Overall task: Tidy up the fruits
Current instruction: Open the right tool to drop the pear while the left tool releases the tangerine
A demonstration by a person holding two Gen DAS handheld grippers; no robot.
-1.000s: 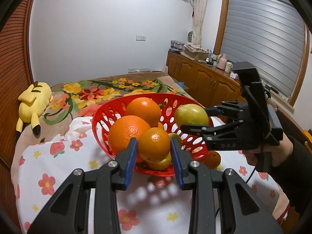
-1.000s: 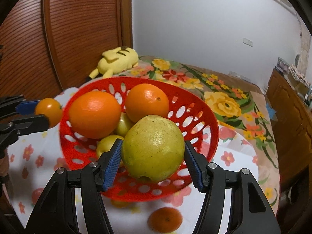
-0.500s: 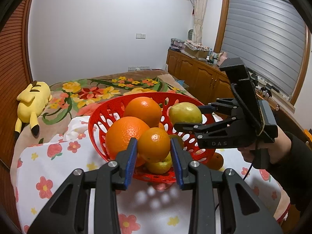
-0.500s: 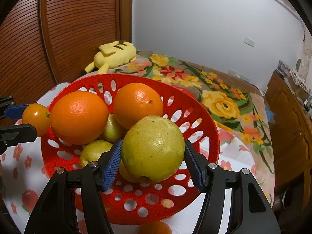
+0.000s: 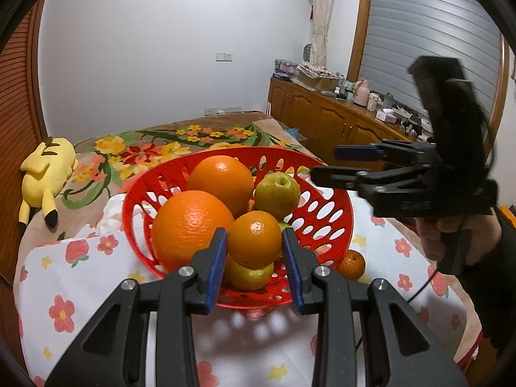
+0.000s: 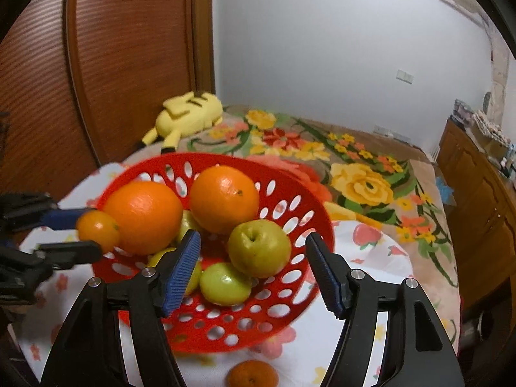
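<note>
Left gripper [image 5: 254, 251] clenched on a small orange [image 5: 254, 239], held over the near rim of the red basket [image 5: 335, 222]. Right gripper [image 6: 253, 271] released, jaws wide, empty, above the green apple [image 6: 259, 248] resting in the basket. Risks: dropped from here, the small orange could bounce off the big orange [image 5: 192, 225] and roll out; the pile is heaped. One mandarin [image 5: 352, 265] sits outside on the desk [image 5: 64, 296], beside the basket.

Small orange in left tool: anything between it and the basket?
Nothing visible. The small orange, gripped by the left tool, hangs at the basket near rim; the right tool is open, clear.
</note>
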